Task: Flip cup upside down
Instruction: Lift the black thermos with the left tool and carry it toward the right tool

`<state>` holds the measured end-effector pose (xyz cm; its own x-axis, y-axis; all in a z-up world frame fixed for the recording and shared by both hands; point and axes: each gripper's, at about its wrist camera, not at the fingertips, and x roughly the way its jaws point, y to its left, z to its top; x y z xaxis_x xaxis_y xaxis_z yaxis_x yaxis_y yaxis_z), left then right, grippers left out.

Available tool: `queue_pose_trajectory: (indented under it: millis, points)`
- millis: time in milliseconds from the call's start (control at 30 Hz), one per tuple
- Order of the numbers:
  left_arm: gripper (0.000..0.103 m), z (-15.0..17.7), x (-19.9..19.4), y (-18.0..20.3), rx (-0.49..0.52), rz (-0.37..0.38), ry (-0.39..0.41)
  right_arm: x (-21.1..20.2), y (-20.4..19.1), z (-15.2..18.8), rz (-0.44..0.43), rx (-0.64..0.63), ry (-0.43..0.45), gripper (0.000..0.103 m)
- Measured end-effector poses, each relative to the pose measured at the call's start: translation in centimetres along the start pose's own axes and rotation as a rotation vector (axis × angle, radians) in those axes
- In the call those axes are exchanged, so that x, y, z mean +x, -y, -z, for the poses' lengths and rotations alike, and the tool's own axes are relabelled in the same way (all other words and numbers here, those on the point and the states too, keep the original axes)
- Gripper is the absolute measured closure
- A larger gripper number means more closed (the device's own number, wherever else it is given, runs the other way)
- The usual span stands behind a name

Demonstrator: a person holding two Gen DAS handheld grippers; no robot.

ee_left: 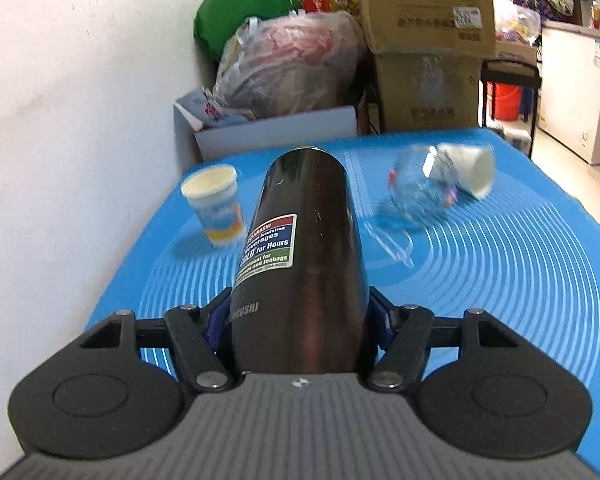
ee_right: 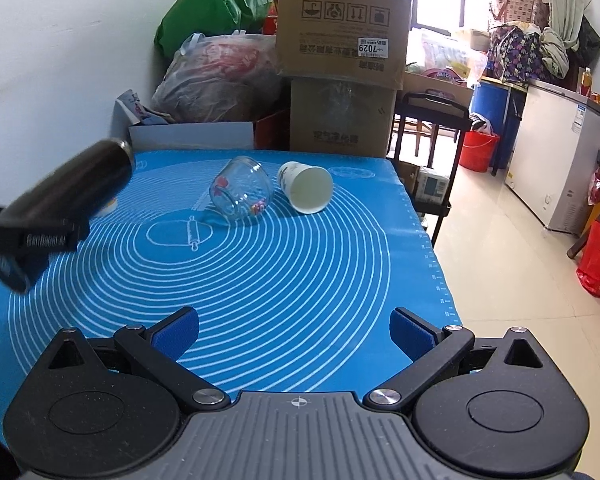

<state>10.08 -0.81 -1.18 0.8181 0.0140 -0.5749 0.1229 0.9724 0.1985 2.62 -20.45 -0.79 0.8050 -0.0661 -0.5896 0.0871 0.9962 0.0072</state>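
Note:
My left gripper (ee_left: pixel 298 320) is shut on a dark steel tumbler (ee_left: pixel 304 256), which lies along the fingers and points away over the blue mat (ee_left: pixel 500 272). In the right wrist view the same tumbler (ee_right: pixel 68 184) hangs tilted above the mat's left side, held by the left gripper (ee_right: pixel 32 240). My right gripper (ee_right: pixel 294 332) is open and empty, low over the near part of the mat (ee_right: pixel 300 272). A paper cup (ee_left: pixel 216 204) stands upright at far left. A glass jar (ee_right: pixel 240 192) and a white paper cup (ee_right: pixel 306 192) lie on their sides at the far middle.
A white wall runs along the left. Behind the table stand cardboard boxes (ee_right: pixel 340 52), plastic bags (ee_right: pixel 216 76) and a green bag (ee_right: pixel 212 8). The table's right edge drops to a tiled floor (ee_right: pixel 500 264) with a black cart (ee_right: pixel 432 120) and a red bucket (ee_right: pixel 480 148).

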Motion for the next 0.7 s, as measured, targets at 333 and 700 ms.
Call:
queue_pose_trajectory:
  millis: [333, 700]
  points:
    - [0.035, 3.9, 1.7, 1.5, -0.01, 0.012, -0.112, -0.2, -0.1, 1.1, -0.002, -0.015, -0.03, 0.0]
    - [0.034, 4.6, 2.7, 1.4, -0.019, 0.024, -0.13, 0.7, -0.4, 1.4, 0.0, -0.026, -0.057, 0.0]
